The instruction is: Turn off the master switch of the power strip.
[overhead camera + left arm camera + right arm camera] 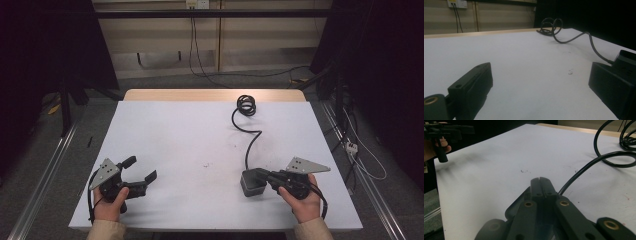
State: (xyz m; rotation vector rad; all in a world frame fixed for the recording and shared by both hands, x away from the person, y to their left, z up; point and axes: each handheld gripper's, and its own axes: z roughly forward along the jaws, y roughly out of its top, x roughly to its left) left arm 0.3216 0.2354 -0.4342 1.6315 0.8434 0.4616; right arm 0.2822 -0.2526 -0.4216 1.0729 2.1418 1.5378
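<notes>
Power adapter: dark block, near right edge of white surface, cable coiled toward far edge. Left gripper: near left corner, jaws spread, empty. Right gripper: jaws pressed together, touching adapter's top.

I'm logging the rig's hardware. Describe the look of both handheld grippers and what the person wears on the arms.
Both the left gripper and the right gripper are black, each with two blocky jaws. Each carries a grey three-cornered plate with small holes on top and trails a black cable. Brass-coloured screw inserts show on the jaw links in the gripper views. The sleeves are beige.
</notes>
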